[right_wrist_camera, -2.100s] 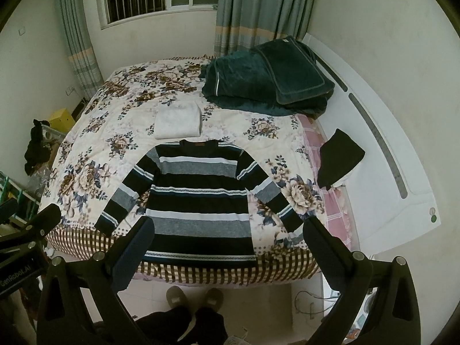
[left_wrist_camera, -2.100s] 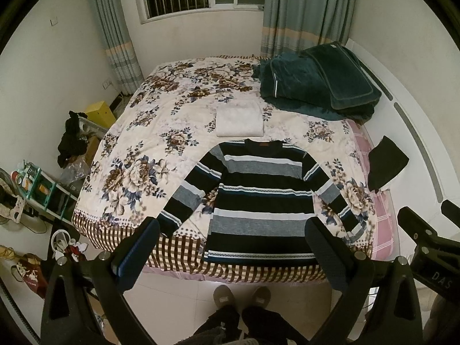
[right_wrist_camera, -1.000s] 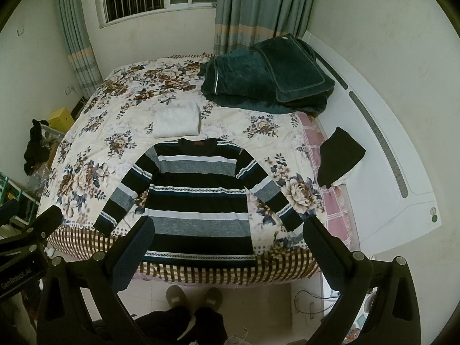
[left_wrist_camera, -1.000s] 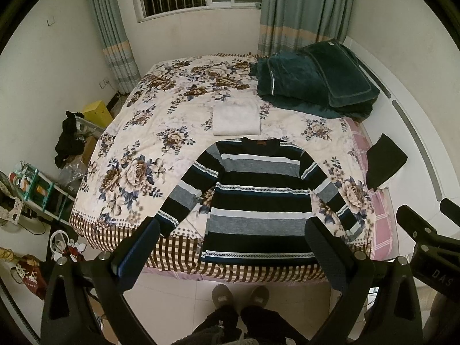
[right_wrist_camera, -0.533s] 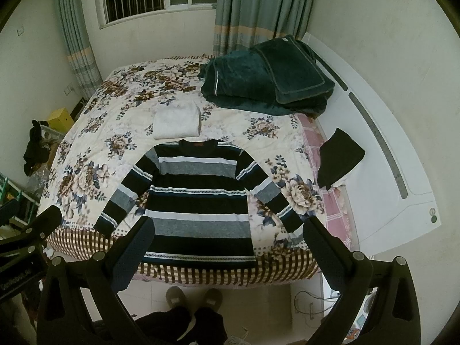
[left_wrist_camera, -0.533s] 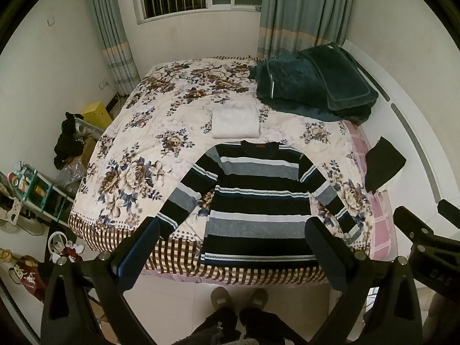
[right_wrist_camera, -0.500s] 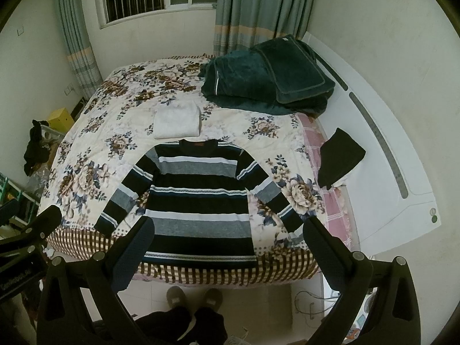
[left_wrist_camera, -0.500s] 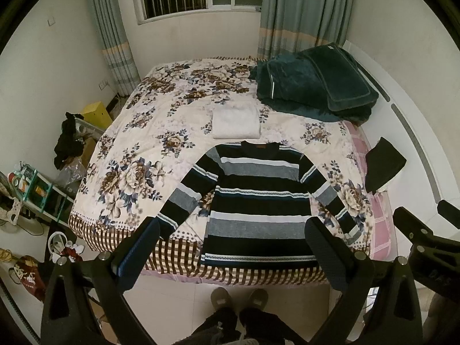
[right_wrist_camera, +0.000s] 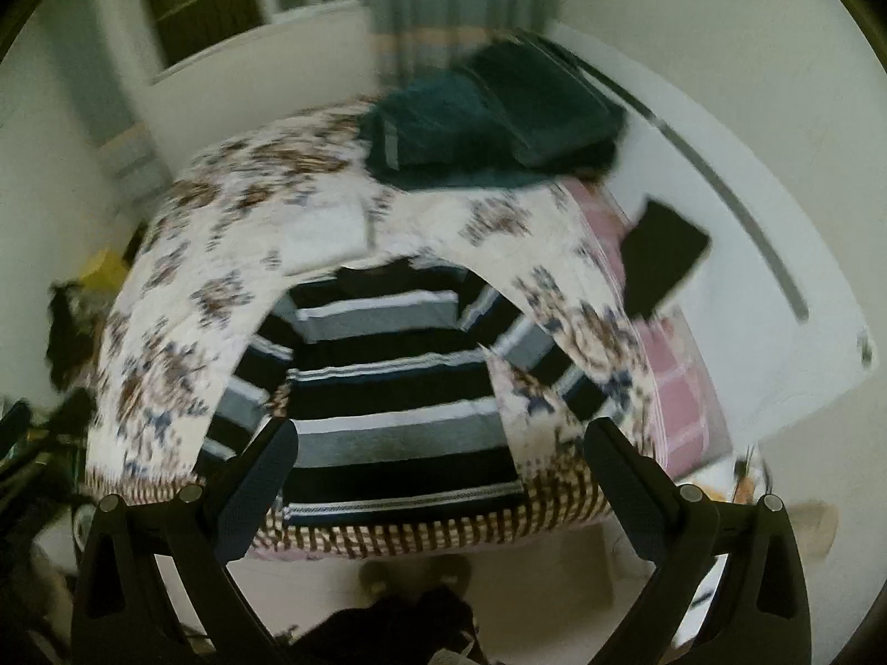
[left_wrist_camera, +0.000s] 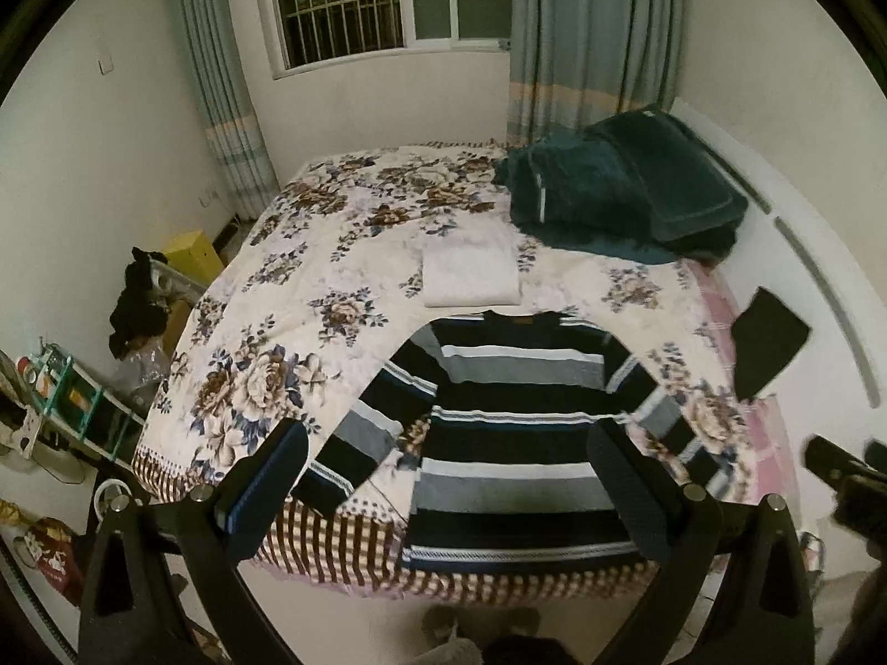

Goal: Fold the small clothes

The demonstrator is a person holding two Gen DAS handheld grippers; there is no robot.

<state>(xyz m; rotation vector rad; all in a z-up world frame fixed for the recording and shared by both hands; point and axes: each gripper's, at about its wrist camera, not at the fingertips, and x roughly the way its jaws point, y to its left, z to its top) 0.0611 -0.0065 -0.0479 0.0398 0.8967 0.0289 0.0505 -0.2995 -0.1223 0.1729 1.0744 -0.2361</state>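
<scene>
A black, grey and white striped sweater (left_wrist_camera: 515, 432) lies flat on the floral bedspread (left_wrist_camera: 310, 299), sleeves spread, hem at the bed's near edge. It also shows, blurred, in the right wrist view (right_wrist_camera: 393, 388). My left gripper (left_wrist_camera: 449, 482) is open and empty, held above the floor in front of the bed. My right gripper (right_wrist_camera: 438, 493) is open and empty, also short of the bed's near edge. A folded white cloth (left_wrist_camera: 471, 271) lies beyond the sweater's collar.
A dark green blanket pile (left_wrist_camera: 615, 194) sits at the bed's far right. A black cloth (left_wrist_camera: 768, 341) lies on the white headboard ledge. Clutter, a rack (left_wrist_camera: 66, 404) and a yellow box (left_wrist_camera: 191, 255) stand left of the bed. The person's feet (left_wrist_camera: 482, 626) are on the floor below.
Both grippers have moved closer to the bed; the right one moves fast, tilts, and its view is blurred. The sweater has not moved.
</scene>
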